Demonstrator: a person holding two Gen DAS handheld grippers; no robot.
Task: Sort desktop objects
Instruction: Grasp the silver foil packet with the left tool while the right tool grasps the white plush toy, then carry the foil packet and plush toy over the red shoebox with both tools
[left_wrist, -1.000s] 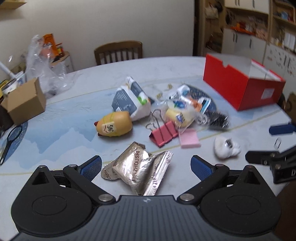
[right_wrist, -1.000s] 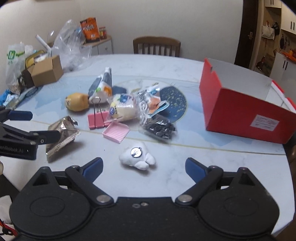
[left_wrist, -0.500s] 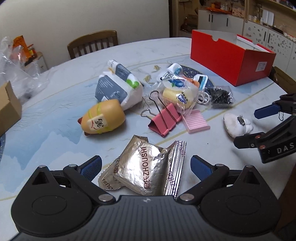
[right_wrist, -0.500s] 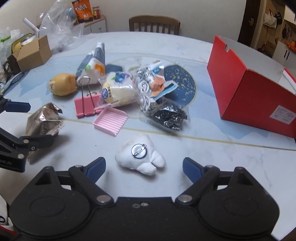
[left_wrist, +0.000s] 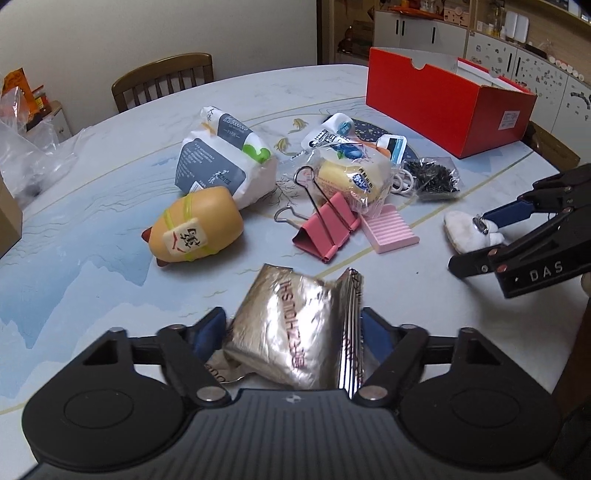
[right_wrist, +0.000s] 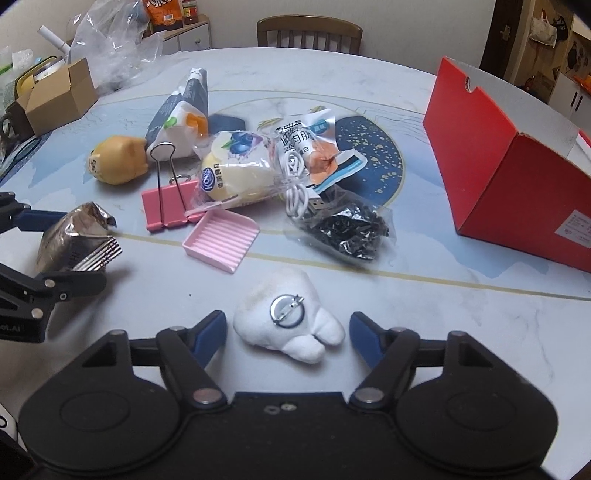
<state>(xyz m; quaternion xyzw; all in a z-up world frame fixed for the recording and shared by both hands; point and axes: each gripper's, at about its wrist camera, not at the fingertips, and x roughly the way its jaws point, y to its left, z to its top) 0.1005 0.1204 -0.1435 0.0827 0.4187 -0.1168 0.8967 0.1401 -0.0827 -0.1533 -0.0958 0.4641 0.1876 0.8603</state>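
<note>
My left gripper (left_wrist: 293, 334) is closed around a crumpled silver foil packet (left_wrist: 295, 328) on the table; the packet also shows in the right wrist view (right_wrist: 74, 236). My right gripper (right_wrist: 288, 332) is open, its blue fingers on either side of a white plush tooth with a metal pin (right_wrist: 291, 317); the tooth also shows in the left wrist view (left_wrist: 465, 232). Behind lie a pink binder clip (left_wrist: 325, 229), a pink ridged tray (right_wrist: 221, 236), a yellow squishy toy (left_wrist: 195, 232), a wrapped bun (right_wrist: 236, 173) and a bag of black screws (right_wrist: 347, 229).
An open red box (right_wrist: 517, 184) stands at the right of the round table. A white-and-grey snack bag (left_wrist: 221, 158) and a cable packet (right_wrist: 306, 147) lie mid-table. A cardboard box (right_wrist: 59, 96) and plastic bags sit far left. A wooden chair (right_wrist: 308, 33) is behind.
My left gripper has moved forward and its fingers have closed in on the foil packet. My right gripper has moved forward so its open fingers now flank the plush tooth.
</note>
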